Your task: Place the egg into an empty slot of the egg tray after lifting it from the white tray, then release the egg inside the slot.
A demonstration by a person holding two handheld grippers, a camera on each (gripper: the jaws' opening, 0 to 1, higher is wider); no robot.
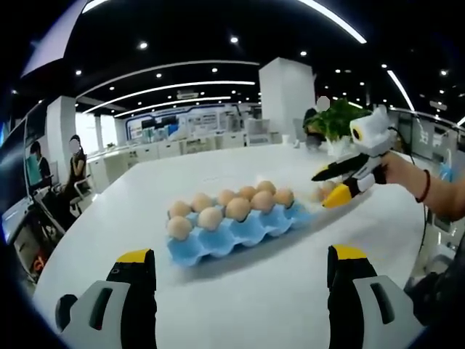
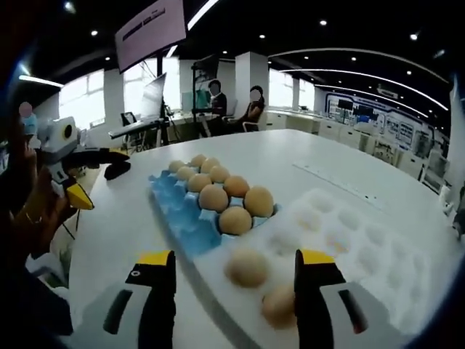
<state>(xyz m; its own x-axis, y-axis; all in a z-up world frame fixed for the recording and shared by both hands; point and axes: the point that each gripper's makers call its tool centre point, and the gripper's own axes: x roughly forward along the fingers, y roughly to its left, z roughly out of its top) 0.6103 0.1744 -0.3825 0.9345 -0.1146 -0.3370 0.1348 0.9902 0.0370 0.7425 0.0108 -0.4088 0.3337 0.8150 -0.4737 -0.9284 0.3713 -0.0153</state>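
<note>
Here, two brown eggs lie in the dimples of the white tray [image 2: 378, 247], the nearer egg [image 2: 248, 267] sitting between the spread, empty jaws of the right gripper [image 2: 236, 280]; a second egg [image 2: 280, 304] rests just beside it, partly behind the right jaw. An egg like this is probably light, rigid and brittle, with a smooth matte shell that could slip; the safest hold appears to be across its widest middle, with gentle pressure from both pads. The white tray looks like soft moulded foam, its shallow round hollows mostly bare. Touching its far edge stands the blue egg tray [image 2: 182, 211], a pulp-style carton of peaked cups. Eggs fill its farther rows, while the row nearest the left gripper stays open, so empty slots [image 1: 240, 240] are available along that side. In the left gripper view, the left gripper [image 1: 243, 280] hangs wide open over the bare white tabletop [image 1: 269, 305], well short of the carton, gripping nothing. The right gripper shows across the table as a white body with yellow-tipped black jaws, held in a hand. Behind, seated people and desks line a bright office.
</note>
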